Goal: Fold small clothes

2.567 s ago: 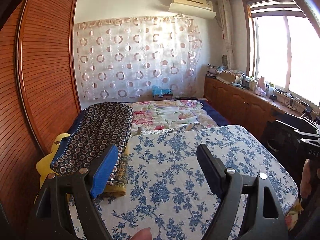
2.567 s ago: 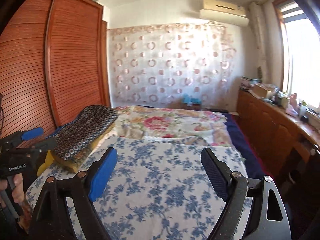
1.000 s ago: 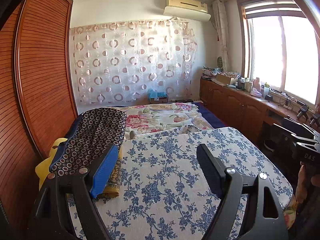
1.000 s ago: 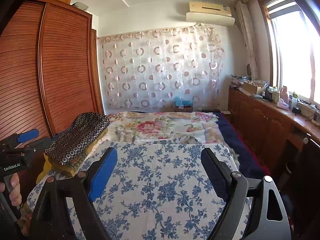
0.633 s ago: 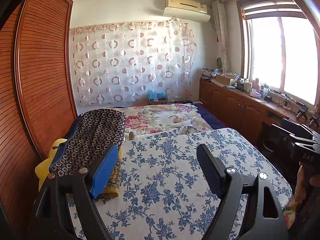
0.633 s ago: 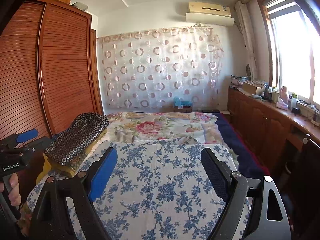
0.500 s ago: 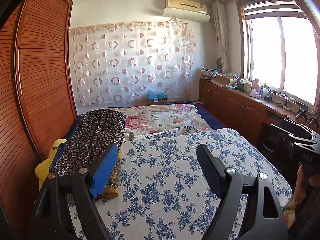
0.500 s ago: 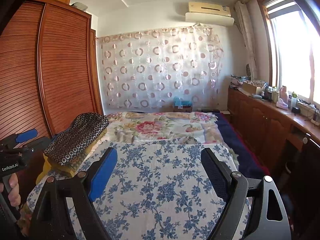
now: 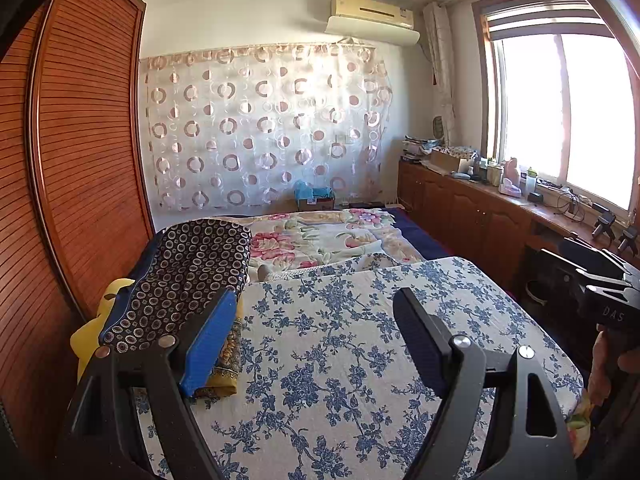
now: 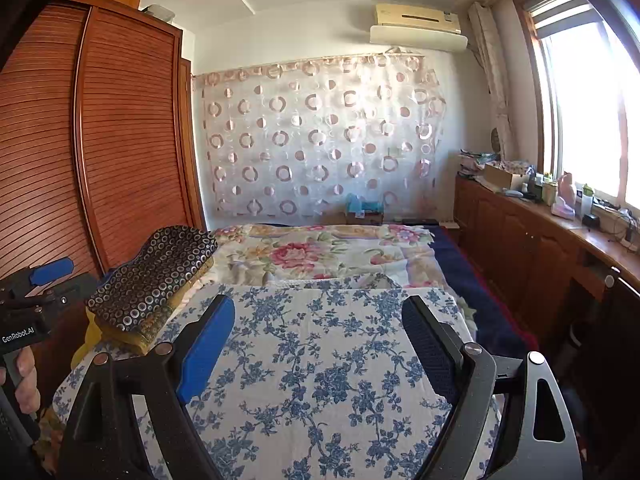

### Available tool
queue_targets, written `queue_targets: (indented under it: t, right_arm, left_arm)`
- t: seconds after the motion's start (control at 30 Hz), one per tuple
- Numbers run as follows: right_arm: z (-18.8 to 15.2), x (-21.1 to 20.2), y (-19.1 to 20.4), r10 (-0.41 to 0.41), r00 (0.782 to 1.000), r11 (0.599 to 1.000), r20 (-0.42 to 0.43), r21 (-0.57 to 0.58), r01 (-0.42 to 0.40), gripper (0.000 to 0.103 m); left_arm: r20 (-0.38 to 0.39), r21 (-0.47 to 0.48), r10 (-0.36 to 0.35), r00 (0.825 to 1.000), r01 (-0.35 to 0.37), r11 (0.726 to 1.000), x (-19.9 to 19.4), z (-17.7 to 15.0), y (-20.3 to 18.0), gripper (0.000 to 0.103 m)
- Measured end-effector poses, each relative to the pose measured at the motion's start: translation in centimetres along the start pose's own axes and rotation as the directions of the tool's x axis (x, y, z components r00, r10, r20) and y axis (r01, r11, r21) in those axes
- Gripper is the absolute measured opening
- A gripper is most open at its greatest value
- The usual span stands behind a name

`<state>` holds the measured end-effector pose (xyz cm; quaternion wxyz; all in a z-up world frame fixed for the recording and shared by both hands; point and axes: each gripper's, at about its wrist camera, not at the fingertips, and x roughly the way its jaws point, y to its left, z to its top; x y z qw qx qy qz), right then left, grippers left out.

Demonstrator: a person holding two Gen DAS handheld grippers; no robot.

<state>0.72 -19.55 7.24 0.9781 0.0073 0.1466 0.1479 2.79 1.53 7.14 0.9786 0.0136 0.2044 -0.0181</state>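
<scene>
- Left wrist view, left to right: slatted wardrobe fills the left edge.
- Folded stack next: dark circle-print cloth on top, yellow items under it, sitting at the left edge of the blue-floral sheet.
- Left tongs hover above the sheet, jaws wide apart, nothing between them. Blue pad on the left finger overlaps the stack's near corner in view; contact can't be told.
- Behind the sheet: floral quilt, circle-print curtain, AC unit above.
- Right side: wooden cabinets under the window, cluttered top.
- Far right edge: right tongs' body and the hand gripping it.
- Right wrist view: person's hand on the left tongs' handle at far left, well clear of the stack.
- Right tongs above the sheet's middle, jaws wide apart, empty.
- No loose garment on the sheet; the only small clothes in sight are in the stack.
</scene>
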Motion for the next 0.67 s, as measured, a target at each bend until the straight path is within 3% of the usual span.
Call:
queue_targets:
  t: [0.67]
  right_arm:
    - [0.02,-0.08,0.23,-0.002,1.0,1.0,0.0,0.002,0.002,0.087]
  left_arm:
    - [0.0,-0.001,0.0,1.0,0.0,1.0,0.03,-0.14,0.09,0.081]
